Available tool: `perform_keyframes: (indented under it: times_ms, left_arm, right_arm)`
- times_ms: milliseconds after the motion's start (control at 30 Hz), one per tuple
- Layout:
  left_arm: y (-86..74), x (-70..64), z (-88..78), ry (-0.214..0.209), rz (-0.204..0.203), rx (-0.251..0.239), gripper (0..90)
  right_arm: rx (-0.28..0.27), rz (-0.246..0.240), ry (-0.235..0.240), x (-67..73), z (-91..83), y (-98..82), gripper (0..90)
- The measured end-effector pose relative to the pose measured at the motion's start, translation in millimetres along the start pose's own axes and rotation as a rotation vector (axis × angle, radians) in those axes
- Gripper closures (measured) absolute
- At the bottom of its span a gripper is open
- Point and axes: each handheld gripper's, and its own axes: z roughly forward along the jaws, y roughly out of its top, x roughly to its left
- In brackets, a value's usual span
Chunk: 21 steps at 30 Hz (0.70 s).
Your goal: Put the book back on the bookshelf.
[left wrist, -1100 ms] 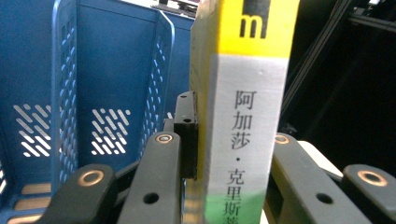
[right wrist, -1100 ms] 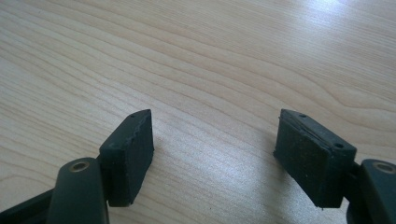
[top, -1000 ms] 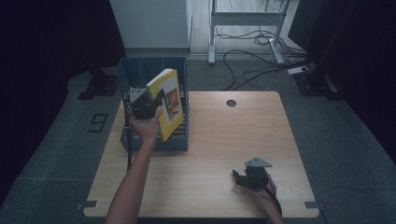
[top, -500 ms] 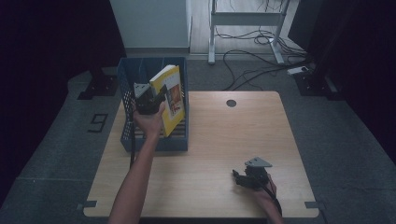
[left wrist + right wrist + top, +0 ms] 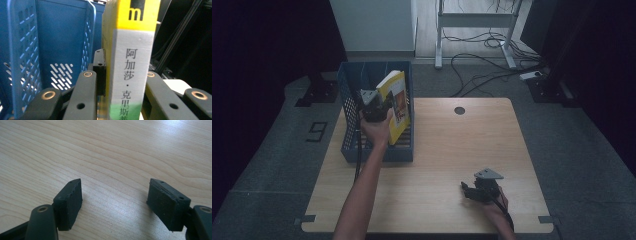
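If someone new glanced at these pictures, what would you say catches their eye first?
Most striking is the yellow book, clamped by the left gripper and held tilted over the blue file rack at the table's far left corner. In the left gripper view its grey spine with printed characters stands between the black jaws. The right gripper rests open on the bare wooden table near the front right.

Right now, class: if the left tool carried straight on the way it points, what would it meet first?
Probably the far wall of the blue file rack; the left tool, shut on the yellow book, points into it, though depth is unclear.
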Motion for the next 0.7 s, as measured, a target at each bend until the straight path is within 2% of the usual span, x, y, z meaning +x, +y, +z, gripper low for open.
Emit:
perform_keyframes:
  times_ms: [267, 433, 700]
  left_arm:
    - [-9.6, -7.9, 9.6, -0.003, 0.009, 0.001, 75.4]
    - [-14.8, -7.8, 12.7, 0.005, 0.008, 0.004, 75.3]
    - [-28.8, -4.7, 16.8, -0.003, -0.002, 0.033, 75.3]
  right_arm:
    - [-0.001, 0.000, -0.003, 0.1, -0.4, -0.4, 27.2]
    - [-0.001, 0.000, -0.004, 0.1, -0.5, -0.5, 27.2]
    - [0.000, 0.001, -0.004, 0.2, -0.5, -0.5, 27.2]
